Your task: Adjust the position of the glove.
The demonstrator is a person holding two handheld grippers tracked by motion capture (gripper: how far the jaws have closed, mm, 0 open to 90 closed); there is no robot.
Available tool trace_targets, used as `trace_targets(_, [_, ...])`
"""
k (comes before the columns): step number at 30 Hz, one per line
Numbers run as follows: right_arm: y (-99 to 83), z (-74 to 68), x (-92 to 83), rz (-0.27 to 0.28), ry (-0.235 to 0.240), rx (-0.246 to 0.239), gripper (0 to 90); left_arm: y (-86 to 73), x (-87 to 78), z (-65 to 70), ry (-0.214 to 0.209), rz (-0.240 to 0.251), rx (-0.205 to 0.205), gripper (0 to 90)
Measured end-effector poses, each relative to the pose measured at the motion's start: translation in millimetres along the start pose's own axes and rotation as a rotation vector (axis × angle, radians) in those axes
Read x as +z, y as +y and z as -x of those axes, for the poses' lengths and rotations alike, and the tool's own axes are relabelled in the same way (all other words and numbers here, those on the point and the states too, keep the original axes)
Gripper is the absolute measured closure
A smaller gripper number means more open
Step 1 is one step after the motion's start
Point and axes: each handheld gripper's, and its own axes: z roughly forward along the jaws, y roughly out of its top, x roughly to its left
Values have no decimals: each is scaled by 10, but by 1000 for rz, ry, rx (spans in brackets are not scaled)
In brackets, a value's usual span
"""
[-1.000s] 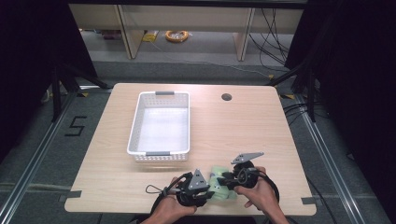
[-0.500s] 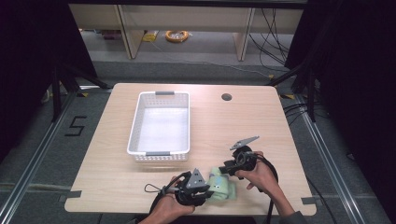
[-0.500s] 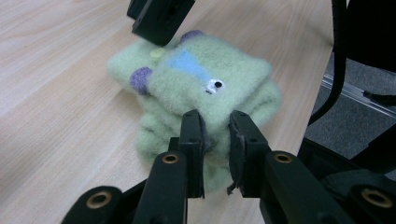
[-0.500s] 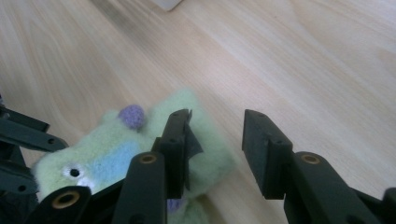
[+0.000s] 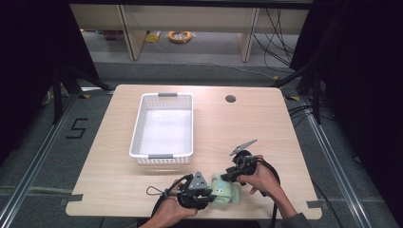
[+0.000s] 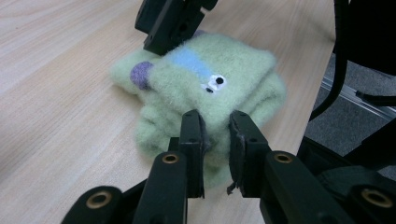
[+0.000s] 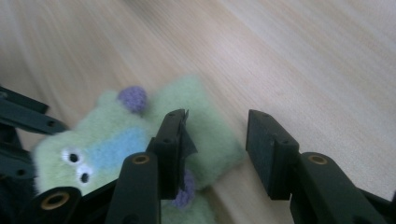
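Observation:
A fuzzy green plush toy (image 5: 228,194) with googly eyes, a blue patch and purple bumps lies near the table's front edge. My left gripper (image 5: 212,194) comes at it from the left and is shut on the toy's near edge (image 6: 210,88), the pads (image 6: 192,135) pinching the fluff. My right gripper (image 5: 225,176) hovers at the toy's far right side. Its jaws have just been opening. A corner of the toy (image 7: 205,135) lies under the gap, and the pads (image 7: 261,140) do not press on it. The right gripper's jaws (image 6: 170,23) also reach in over the toy's far side.
A white slotted basket (image 5: 161,157) stands empty behind and left of the toy. A round cable hole (image 5: 230,99) sits at the table's back. The table's front edge (image 5: 190,214) runs just below my hands. Cables trail from both grippers.
My right gripper has drawn back from the toy, away from the front edge, and its jaws stand wider. The left gripper keeps its hold in the same place.

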Motion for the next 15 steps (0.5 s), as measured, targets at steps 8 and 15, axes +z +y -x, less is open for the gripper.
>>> trace_targets(8, [-2,0,74,-15,13,-21,764,-4,-19,-20,15,-20,24,762])
trace_targets(15, [-54,-130,-219,69,-29,-55,837,57,-151,-27,-1,44,-11,784])
